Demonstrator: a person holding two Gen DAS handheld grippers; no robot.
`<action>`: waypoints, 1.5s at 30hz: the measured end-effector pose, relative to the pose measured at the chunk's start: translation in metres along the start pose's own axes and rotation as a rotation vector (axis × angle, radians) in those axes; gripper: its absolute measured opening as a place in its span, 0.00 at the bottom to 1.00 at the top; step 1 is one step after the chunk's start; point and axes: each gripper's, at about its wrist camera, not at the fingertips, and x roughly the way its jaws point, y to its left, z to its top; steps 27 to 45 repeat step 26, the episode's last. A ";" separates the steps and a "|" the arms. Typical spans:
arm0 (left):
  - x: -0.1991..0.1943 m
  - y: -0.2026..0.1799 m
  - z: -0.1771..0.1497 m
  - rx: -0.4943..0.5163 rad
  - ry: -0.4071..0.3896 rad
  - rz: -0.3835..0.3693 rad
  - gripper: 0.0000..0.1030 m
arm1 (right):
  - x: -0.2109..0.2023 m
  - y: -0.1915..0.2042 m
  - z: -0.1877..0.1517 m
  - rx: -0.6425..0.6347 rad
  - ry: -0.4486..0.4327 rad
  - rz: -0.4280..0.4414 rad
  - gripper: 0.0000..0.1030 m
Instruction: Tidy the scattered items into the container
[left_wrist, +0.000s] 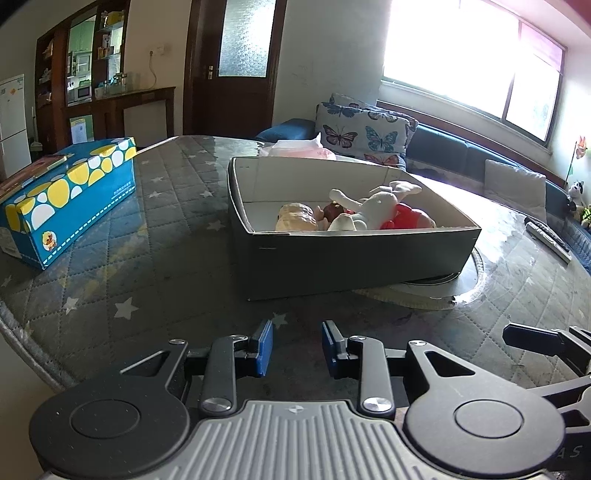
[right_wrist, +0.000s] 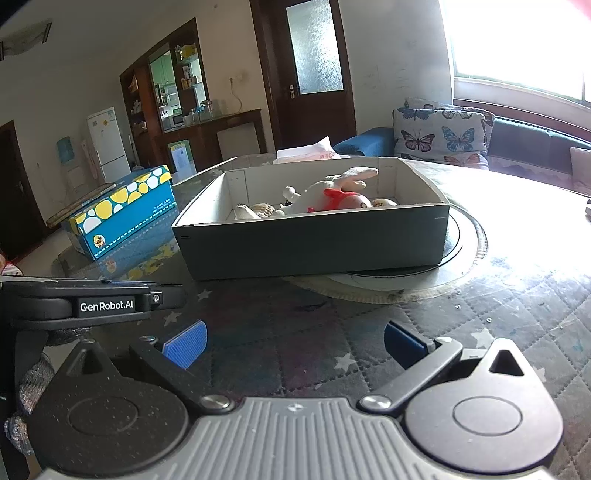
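A living room w/ a bright window at right, a dark wooden door at back and a sofa carrying butterfly-print cushions (left_wrist: 360, 134).

A large round desk (left_wrist: 155, 229) fills the foreground, covered in a grey quilted cloth w/ white stars under a glossy clear sheet.

On the desk, roughly centre, sits the container (left_wrist: 347, 254): a shallow dark-grey cardboard box, white inside, open on top. Its right end rests on a round turntable disc (right_wrist: 436, 273) set into the desk.

Inside the container lie the toys, bunched toward its near right part: a white plush rabbit (left_wrist: 373, 206) lying on its side, a red toy (left_wrist: 406, 216) touching it on the right, a tan rounded toy (left_wrist: 295, 218) to the left, and a small dark-red item between them, too small to tell what.

Left of the container, well apart from it, a blue carton w/ yellow and white spots (left_wrist: 66, 195) lies on the desk.

Behind the container, a pink-and-white tissue pack (left_wrist: 295, 147).

At the desk's far right edge, a remote control (left_wrist: 546, 236).

Left gripper (left_wrist: 297, 349) hangs low over the desk in front of the container, blue pads partly apart, nothing between them.

Right gripper (right_wrist: 293, 345) is beside it, also near the desk edge, pads spread wide, empty.
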 end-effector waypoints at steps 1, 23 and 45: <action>0.001 0.000 0.000 0.000 0.000 -0.003 0.30 | 0.001 0.000 0.000 -0.001 0.001 0.000 1.00; 0.010 -0.002 0.010 -0.011 -0.036 0.016 0.29 | 0.018 -0.002 0.006 -0.007 0.024 0.011 1.00; 0.011 -0.002 0.012 -0.010 -0.027 0.000 0.30 | 0.020 -0.003 0.007 -0.008 0.026 0.009 1.00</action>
